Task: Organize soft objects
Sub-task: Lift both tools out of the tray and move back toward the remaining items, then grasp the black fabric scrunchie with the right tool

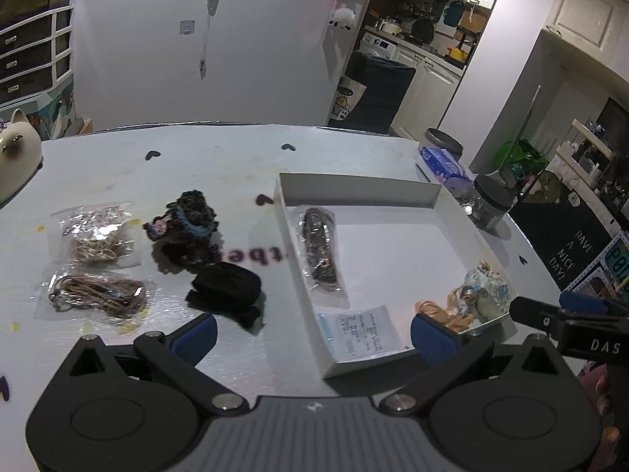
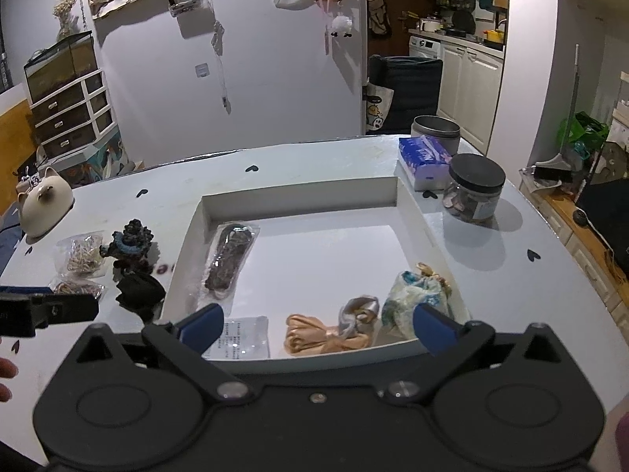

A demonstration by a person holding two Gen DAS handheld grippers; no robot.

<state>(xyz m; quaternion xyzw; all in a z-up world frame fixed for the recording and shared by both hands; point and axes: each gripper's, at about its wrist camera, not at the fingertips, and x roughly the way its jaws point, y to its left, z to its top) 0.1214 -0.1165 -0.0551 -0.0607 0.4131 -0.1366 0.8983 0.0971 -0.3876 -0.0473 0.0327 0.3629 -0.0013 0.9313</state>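
Note:
A white shallow box (image 1: 355, 190) (image 2: 298, 200) sits on the table. In it lie a dark bagged item (image 1: 320, 249) (image 2: 228, 261), a floral scrunchie (image 1: 489, 289) (image 2: 416, 293), an orange satin scrunchie (image 1: 446, 312) (image 2: 326, 338), a grey scrunchie (image 2: 359, 310) and a small packet (image 1: 359, 332) (image 2: 241, 338). Left of the box lie a black scrunchie (image 1: 228, 289) (image 2: 139, 293), a dark crocheted piece (image 1: 184, 222) (image 2: 129, 246) and two bags of hair ties (image 1: 94, 232) (image 1: 96, 295). My left gripper (image 1: 312, 332) is open above the box's near left corner. My right gripper (image 2: 318, 324) is open above the box's near edge.
A cat-shaped ceramic pot (image 2: 45, 204) stands at the table's far left. A blue tissue pack (image 2: 424, 157), a metal tin (image 2: 434, 129) and a black-lidded jar (image 2: 475, 188) stand right of the box. The table's right edge (image 2: 558, 244) drops beside the jar.

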